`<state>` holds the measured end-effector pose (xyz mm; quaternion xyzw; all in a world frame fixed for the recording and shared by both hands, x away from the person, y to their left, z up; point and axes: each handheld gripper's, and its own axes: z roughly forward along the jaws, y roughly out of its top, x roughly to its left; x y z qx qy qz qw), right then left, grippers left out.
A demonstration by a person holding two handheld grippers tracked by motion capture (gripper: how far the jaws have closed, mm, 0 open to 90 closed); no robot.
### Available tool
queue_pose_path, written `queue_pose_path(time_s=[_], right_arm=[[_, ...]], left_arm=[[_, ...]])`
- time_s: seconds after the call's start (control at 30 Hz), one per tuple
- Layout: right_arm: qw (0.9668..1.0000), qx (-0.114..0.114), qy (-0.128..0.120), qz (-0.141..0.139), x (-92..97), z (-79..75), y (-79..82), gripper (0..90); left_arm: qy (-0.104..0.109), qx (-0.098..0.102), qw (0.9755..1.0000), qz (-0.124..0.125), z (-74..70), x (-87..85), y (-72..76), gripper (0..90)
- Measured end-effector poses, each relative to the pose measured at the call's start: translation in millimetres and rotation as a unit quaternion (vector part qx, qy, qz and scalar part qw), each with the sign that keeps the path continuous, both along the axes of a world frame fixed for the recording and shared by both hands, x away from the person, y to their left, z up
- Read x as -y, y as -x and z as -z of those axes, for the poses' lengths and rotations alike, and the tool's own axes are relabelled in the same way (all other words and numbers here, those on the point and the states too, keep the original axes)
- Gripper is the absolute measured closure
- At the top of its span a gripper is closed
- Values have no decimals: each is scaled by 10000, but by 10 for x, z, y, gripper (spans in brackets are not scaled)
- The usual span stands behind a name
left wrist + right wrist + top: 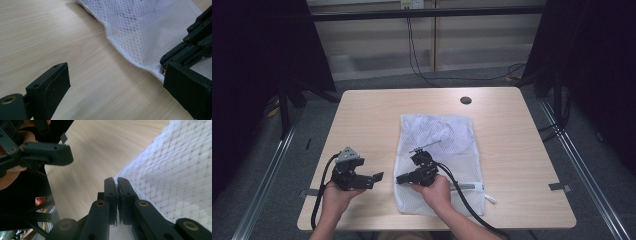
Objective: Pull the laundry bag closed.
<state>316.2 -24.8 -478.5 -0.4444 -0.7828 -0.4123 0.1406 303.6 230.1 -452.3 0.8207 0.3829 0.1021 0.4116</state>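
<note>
Two grippers are working at a pale wood-grain table (362,115), seen from the high view. A white mesh laundry bag (447,135) is lying flat, slightly right of table centre, long side running away from the person. Right gripper (399,179) is sitting at the bag's left edge near the front corner, the person's right hand (437,192) resting on the bag. Left gripper (376,179) is lying on bare wood just beside that edge, pointing toward it. This view alone is giving the whole outline: rectangular bag, zipper strip along the near end, a round grommet hole (465,100) at the far side of the table, wide bare wood to the left and far ahead.

Left gripper view: left gripper (115,87) jaws are standing wide apart, nothing between them but wood grain. Bag hem (130,60) is running diagonally, a stitched white border on fine netting, rising slightly off the table. Right gripper (163,71) is pinching that hem at the right.

Right gripper view: right gripper (116,182) jaws are pressing together on the bag's edge (120,176), a sliver of white mesh showing between the pads. Netting (180,170) is reading as coarse and dotted up close. Left gripper's one jaw (47,153) is hanging across bare wood at upper left.
</note>
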Motion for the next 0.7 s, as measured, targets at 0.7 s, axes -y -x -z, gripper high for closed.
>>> queue_pose_path(time_s=[0.7], right_arm=[[9998, 113, -86, 109, 106, -104, -9, 865]], left_arm=[[405, -513, 9965, 520, 16, 202, 29, 81]])
